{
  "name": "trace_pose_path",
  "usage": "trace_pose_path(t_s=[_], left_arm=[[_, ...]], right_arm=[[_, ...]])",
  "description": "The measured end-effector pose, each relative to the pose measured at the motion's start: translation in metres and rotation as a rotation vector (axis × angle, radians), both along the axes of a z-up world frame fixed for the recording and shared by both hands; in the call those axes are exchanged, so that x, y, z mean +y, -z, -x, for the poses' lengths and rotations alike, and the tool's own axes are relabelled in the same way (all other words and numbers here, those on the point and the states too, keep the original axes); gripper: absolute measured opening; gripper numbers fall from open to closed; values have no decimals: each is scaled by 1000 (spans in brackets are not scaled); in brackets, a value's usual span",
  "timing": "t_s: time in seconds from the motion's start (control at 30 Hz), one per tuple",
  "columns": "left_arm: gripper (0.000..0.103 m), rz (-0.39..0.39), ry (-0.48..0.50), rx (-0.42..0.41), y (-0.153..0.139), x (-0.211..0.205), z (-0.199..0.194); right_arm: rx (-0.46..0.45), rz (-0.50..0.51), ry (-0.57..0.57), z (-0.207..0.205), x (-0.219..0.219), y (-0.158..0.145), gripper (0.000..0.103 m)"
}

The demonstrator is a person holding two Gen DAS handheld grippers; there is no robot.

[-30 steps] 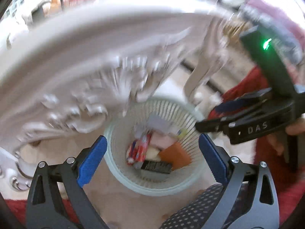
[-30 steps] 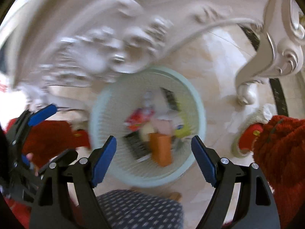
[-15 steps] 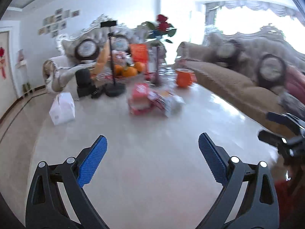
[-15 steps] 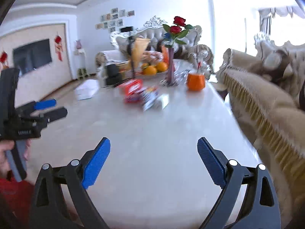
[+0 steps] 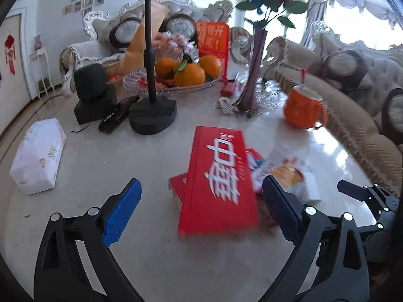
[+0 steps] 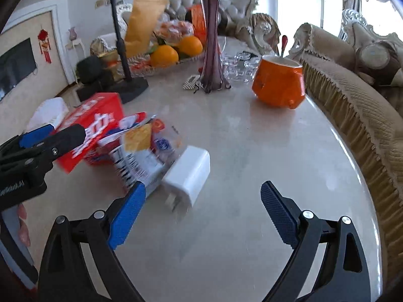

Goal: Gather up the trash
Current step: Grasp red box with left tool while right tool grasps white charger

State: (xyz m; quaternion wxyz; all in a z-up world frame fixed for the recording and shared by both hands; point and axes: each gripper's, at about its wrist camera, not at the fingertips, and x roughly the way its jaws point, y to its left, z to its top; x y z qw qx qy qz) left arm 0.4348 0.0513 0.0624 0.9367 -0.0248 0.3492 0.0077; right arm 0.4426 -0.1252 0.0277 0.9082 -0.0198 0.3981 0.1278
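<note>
1. Table point(image 5: 105, 166): pale marble top carrying the litter cluster; the fruit tray, vase and orange mug behind it are not trash.
2. Red carton point(image 5: 219, 176): largest piece, lying flat on a second red box; best taken across its narrow width.
3. Snack wrappers point(image 6: 143, 141): crumpled between carton and white box point(image 6: 189, 173).
4. Left gripper point(image 5: 199, 211): jaws spread, empty, straddling the carton's near end.
5. Right gripper point(image 6: 201, 214): jaws wide, empty, just short of the white box; should be centred before closing.

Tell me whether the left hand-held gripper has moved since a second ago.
Yes. The left hand-held gripper rose from over the floor basket to over the marble table, near the red flat box.
</note>
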Motion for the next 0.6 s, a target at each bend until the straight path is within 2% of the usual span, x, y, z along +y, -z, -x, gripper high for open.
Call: trace_pose_path(t_s=[0.13,0.23,0.3,0.4,0.5,0.57,0.6], left_arm=[[94,5,-13,30,7,2,-21],[94,22,-15,51,10,4,-29],[94,45,-7,56,11,6,-32],[94,57,-6,56,12,7,-34],[94,54,-8,61,13,8,-34],[94,47,-9,55,12,9,-32],[94,43,-7,49,11,9,-31]], right_arm=[[24,53,51,-10,-2,1,88],[38,77,31,-12,-4,3,87],[49,128,8,-11,-5,6,87],[40,162,30,-14,-12,6,86],[51,103,4,-23,-14,7,80],[78,99,-19,-28,-9,11,70],[86,107,-34,-29,-5,13,61]])
